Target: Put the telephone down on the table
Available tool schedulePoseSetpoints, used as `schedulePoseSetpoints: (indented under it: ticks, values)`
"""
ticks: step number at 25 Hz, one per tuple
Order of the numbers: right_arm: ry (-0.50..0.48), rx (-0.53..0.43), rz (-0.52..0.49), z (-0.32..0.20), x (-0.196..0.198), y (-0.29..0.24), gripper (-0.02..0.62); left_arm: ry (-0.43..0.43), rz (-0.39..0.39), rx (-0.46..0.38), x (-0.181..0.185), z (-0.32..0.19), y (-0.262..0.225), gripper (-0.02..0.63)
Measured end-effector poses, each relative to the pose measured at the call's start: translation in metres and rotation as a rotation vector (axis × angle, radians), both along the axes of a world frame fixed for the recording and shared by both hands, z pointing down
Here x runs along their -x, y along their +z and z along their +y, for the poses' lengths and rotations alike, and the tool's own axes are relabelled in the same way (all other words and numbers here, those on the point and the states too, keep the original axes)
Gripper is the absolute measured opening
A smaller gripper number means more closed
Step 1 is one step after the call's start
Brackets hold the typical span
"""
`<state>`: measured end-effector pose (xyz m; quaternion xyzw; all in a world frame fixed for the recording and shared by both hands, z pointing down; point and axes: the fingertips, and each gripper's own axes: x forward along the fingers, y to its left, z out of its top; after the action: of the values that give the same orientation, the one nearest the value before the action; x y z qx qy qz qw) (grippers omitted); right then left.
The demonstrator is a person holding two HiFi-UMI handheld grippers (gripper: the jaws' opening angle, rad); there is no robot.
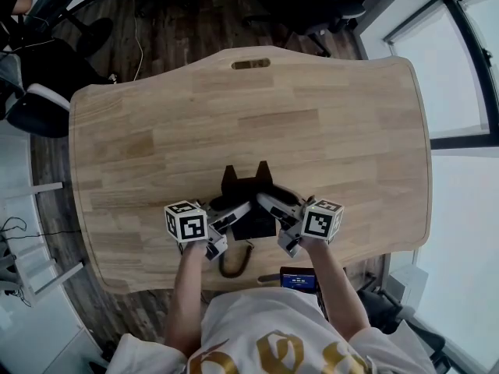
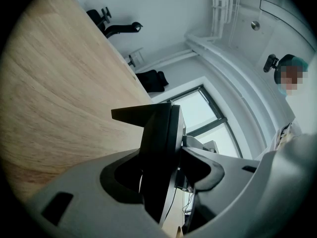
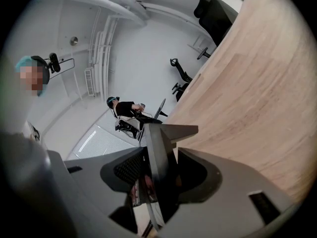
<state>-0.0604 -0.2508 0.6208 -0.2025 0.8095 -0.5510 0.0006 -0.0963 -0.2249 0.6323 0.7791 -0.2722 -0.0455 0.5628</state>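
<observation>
Telephone [image 1: 248, 197], black plastic with two angular horns, is clamped between my claws, my left gripper [image 1: 231, 218] pinching one thin edge and my right gripper [image 1: 274, 209] the other, low over the near part of the pale, smooth-grained wooden table [image 1: 156, 131]. If one side lets go first, that slick shell may pivot and clatter, and the dark cord [image 1: 232, 265] looping off the edge may drag it back.

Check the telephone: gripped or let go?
Gripped. The left gripper and right gripper each have jaws clamped on the black telephone. Whether it touches the table cannot be told.
</observation>
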Motion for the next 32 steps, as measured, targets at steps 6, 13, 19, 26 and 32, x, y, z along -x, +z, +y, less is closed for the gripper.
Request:
schedulePoseSetpoints:
  ticks: [6,13,19,26,32]
  values:
    - [0.003,0.014,-0.004,-0.005,0.0,0.005,0.209,-0.002,-0.008,0.015,0.0,-0.004,0.004,0.218]
    - [0.011,0.031,-0.004,-0.008,0.0,0.009,0.209,-0.005,-0.014,0.038,0.0,-0.007,0.008,0.219]
    - [0.016,0.036,0.002,-0.011,0.0,0.014,0.209,-0.012,-0.018,0.054,0.001,-0.01,0.012,0.218]
    - [0.02,0.044,0.008,-0.013,0.0,0.018,0.207,-0.018,-0.018,0.071,0.001,-0.011,0.016,0.219]
    - [0.021,0.052,0.002,-0.013,-0.001,0.02,0.207,-0.011,-0.018,0.078,0.0,-0.011,0.017,0.218]
